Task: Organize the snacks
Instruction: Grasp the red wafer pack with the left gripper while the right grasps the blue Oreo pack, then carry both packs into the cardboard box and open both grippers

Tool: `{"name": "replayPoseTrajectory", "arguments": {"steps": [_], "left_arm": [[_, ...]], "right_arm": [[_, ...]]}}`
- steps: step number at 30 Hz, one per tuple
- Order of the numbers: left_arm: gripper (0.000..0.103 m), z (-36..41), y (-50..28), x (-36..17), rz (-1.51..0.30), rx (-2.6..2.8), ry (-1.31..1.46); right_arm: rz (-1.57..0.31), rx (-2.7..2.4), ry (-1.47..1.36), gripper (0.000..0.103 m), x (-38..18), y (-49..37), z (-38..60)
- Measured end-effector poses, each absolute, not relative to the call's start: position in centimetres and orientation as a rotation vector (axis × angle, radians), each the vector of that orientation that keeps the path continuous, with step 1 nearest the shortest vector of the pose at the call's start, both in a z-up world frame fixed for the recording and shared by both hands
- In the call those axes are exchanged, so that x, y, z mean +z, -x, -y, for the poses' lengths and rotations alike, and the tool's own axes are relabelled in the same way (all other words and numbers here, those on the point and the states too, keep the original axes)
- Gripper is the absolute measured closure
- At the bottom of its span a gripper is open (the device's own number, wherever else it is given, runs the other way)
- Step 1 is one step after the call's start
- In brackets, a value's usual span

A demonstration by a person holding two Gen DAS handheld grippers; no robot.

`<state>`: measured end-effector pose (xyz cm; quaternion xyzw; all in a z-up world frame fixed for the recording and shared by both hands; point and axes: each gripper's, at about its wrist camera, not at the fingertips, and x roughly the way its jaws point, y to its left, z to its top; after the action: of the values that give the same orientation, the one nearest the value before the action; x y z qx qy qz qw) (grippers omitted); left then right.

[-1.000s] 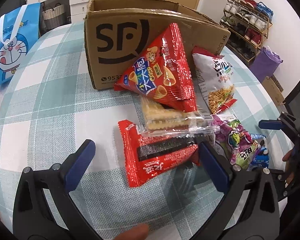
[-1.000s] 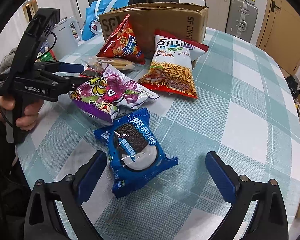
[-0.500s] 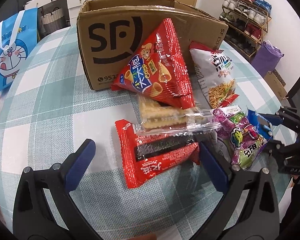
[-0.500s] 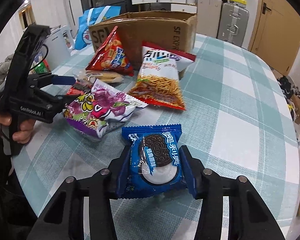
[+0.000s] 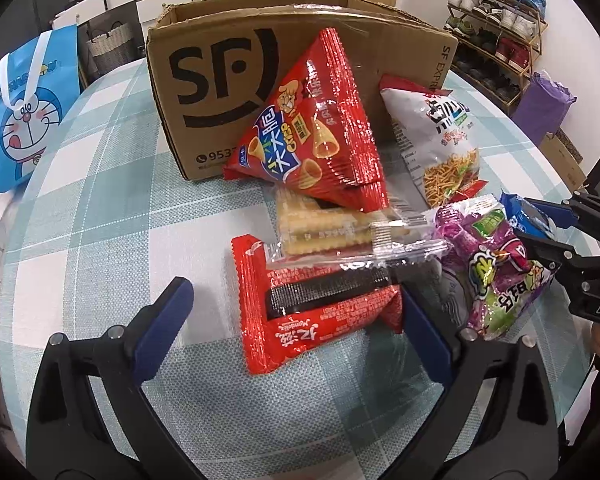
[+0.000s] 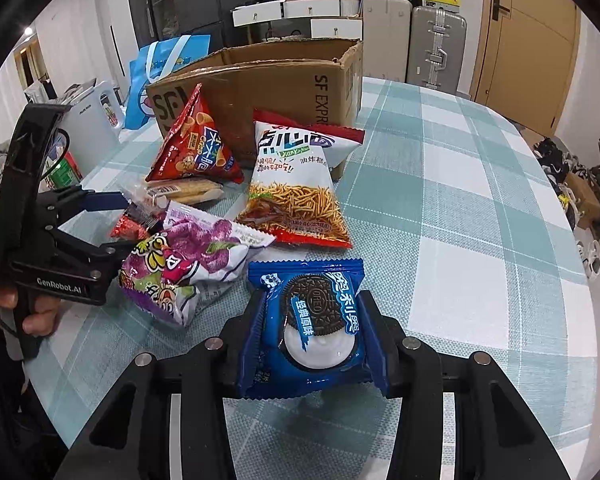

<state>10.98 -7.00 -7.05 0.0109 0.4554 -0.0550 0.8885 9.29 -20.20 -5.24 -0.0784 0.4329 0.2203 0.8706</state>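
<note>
My right gripper (image 6: 314,320) is shut on a blue Oreo pack (image 6: 312,328) and holds it lifted off the table. My left gripper (image 5: 296,308) is open, its fingers on either side of a flat red snack pack (image 5: 312,304). A clear cracker pack (image 5: 332,228) lies across the red pack. A red triangular crisp bag (image 5: 316,136) leans on the open SF cardboard box (image 5: 220,80). A white noodle-snack bag (image 6: 292,188) and a purple candy bag (image 6: 184,264) lie between the grippers.
The round table has a teal checked cloth (image 6: 460,208). A blue Doraemon bag (image 5: 24,104) stands at the table's far left. A shoe rack (image 5: 496,20) and suitcases (image 6: 432,40) stand beyond the table.
My right gripper has closed on the Oreo pack and lifted it up, toward the box. My left gripper stays open over the red pack.
</note>
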Motion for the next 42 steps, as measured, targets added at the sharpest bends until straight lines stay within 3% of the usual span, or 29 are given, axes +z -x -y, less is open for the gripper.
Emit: {"name": "replayPoseTrajectory", "arguments": {"steps": [2,7,10,19,25,27,28,32,36,40,42], "left_arm": [[0.012,7.0,-10.9,-7.0,-0.94,-0.103,-0.029],[0.039,7.7,-10.4,-6.6,-0.91,-0.125,-0.047],[0.048,8.0,-10.0,-6.4,-0.904,-0.141,-0.057],[0.052,7.9,-8.9,-6.2,-0.902,-0.146,-0.068],[0.052,6.9,-8.0,-6.2,-0.896,-0.142,-0.058],[0.053,6.6,-7.6,-6.2,-0.895,-0.14,-0.055],[0.053,6.5,-7.3,-6.2,-0.893,-0.14,-0.056],[0.053,6.1,-6.6,-6.2,-0.891,-0.138,-0.05],[0.053,5.7,-6.4,-6.2,-0.893,-0.137,-0.043],[0.053,5.6,-6.5,-6.1,-0.895,-0.135,-0.047],[0.053,5.6,-6.5,-6.1,-0.896,-0.137,-0.047]], "right_arm": [[-0.904,0.456,0.159,0.057,-5.3,-9.3,20.1],[-0.897,0.458,0.144,0.057,-5.2,-9.4,19.8],[-0.893,0.46,0.14,0.057,-5.2,-9.2,19.7],[-0.869,0.464,0.123,0.057,-4.7,-9.0,19.7],[-0.838,0.474,0.124,0.063,-4.1,-8.7,19.6],[-0.83,0.476,0.136,0.073,-4.0,-8.6,19.4],[-0.828,0.477,0.133,0.084,-3.9,-8.6,19.4],[-0.83,0.481,0.129,0.086,-3.9,-8.8,19.7],[-0.846,0.486,0.116,0.085,-3.9,-8.9,20.1],[-0.881,0.501,0.1,0.059,-4.2,-8.9,20.5],[-0.893,0.513,0.094,0.058,-4.4,-8.9,20.5]]}}
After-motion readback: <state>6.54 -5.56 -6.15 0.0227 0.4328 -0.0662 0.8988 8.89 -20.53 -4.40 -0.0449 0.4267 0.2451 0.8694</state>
